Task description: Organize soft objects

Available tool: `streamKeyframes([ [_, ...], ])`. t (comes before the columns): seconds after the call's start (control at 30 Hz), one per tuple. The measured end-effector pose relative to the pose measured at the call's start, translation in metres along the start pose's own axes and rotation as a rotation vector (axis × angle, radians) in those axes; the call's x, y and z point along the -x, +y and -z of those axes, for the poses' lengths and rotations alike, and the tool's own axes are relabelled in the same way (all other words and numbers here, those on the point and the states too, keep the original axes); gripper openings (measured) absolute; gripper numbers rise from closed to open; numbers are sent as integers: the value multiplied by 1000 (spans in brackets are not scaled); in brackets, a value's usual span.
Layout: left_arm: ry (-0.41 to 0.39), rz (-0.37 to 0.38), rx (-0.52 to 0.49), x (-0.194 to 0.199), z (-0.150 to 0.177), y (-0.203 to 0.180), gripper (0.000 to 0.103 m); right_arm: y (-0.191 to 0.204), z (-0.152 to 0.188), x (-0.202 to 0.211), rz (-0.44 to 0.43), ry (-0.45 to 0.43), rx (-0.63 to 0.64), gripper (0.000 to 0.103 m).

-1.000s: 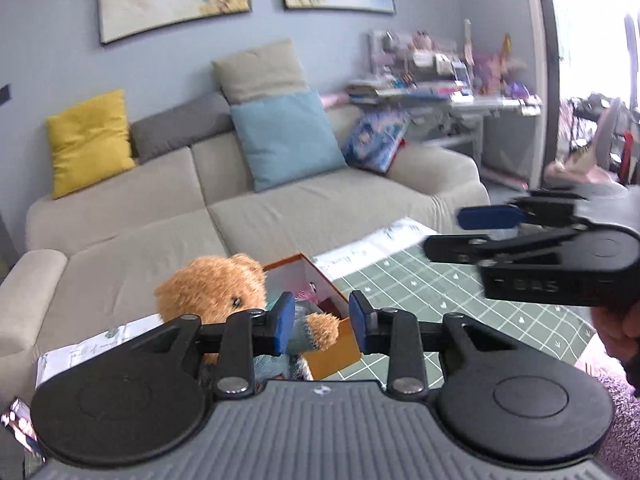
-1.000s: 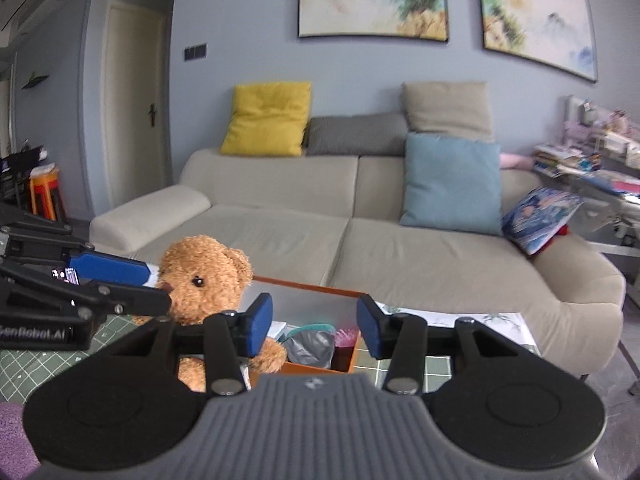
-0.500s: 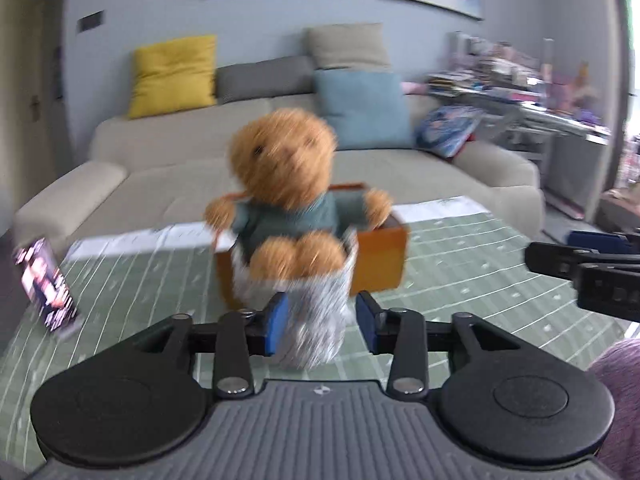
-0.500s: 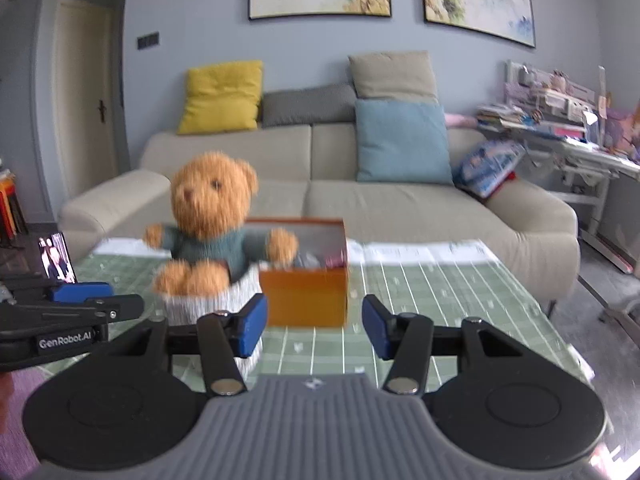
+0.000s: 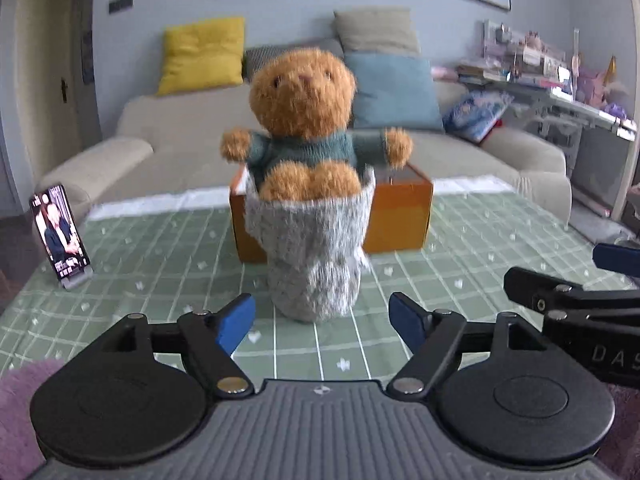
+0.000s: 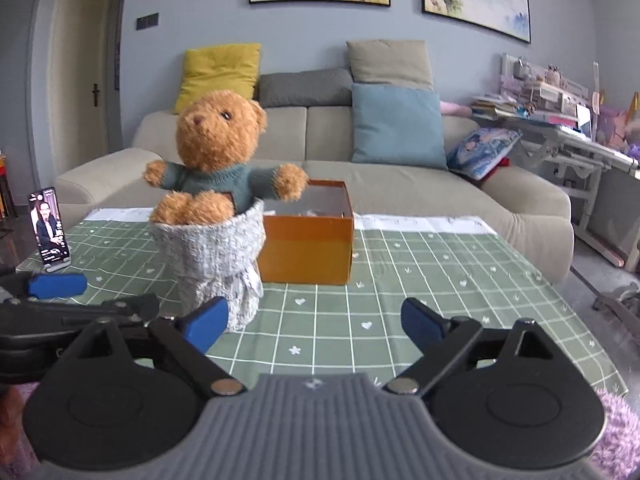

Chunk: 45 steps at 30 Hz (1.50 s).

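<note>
A brown teddy bear (image 5: 302, 96) in a teal sweater sits in a grey knitted pouch (image 5: 312, 244) that stands upright on the green checked table mat (image 5: 160, 264). Behind it is an open orange box (image 5: 404, 212). My left gripper (image 5: 322, 322) is open and empty, just in front of the pouch. In the right wrist view the bear (image 6: 218, 136), the pouch (image 6: 218, 256) and the box (image 6: 308, 250) sit ahead and left. My right gripper (image 6: 314, 324) is open and empty, to the right of the pouch.
A phone (image 5: 60, 232) stands propped at the mat's left edge. A beige sofa (image 6: 400, 184) with yellow, grey, beige and blue cushions is behind the table. A cluttered desk (image 6: 560, 128) is at the right. Purple fuzzy fabric (image 5: 16, 400) lies at the near edge.
Both grippers pulled back, dropped low toward the table's near edge and opened wide. The bear in its pouch now stands in front of the box, seen head-on.
</note>
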<state>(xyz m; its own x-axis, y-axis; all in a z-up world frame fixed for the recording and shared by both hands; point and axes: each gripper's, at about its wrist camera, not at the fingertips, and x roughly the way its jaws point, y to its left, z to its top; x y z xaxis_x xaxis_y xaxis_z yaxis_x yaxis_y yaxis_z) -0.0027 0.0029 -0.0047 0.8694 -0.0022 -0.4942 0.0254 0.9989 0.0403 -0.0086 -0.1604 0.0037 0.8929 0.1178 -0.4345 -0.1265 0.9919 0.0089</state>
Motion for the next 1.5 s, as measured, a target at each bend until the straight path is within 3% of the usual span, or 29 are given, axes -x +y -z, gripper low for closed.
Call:
streamKeyframes([
  [0.23, 128, -29, -15, -20, 8, -5, 90, -8, 7, -22, 56, 111, -27, 92],
  [0.53, 201, -31, -3, -30, 13, -3, 90, -12, 9, -26, 61, 125, -46, 93],
  [1.5, 206, -21, 0, -29, 14, -5, 90, -9, 8, -24, 66, 108, -51, 93],
])
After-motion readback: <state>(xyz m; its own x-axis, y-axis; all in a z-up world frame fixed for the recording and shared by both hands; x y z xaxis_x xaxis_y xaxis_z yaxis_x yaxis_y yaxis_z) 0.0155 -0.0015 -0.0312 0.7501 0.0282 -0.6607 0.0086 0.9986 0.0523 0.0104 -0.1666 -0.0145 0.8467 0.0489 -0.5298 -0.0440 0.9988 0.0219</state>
